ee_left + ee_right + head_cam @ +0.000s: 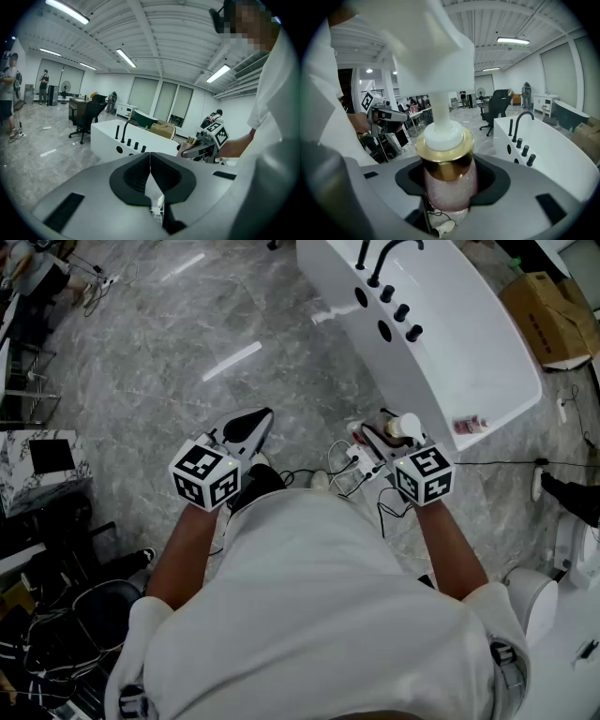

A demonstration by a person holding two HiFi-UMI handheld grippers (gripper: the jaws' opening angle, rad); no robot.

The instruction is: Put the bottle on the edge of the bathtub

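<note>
**Q:** State of the grippers?

**A:** The right gripper was clamped on the bottle, pads on the pink body below the gold collar; the left gripper had its jaws together with nothing between them, off to the side.

**Q:** And the bottle's place?

**A:** In the air over the floor, beside the tub and short of its near corner; not yet over any edge.

**Q:** Hazards noted?

**A:** Several, in my judgement. The pump head made the bottle top-heavy, so a tilted release could topple it; the tub's edge looked narrow and glossy, so a base set partly off it could slide into the tub or down to the floor; a small pink item lay at the near edge and could be knocked; cables by the feet could snag a step.
</note>
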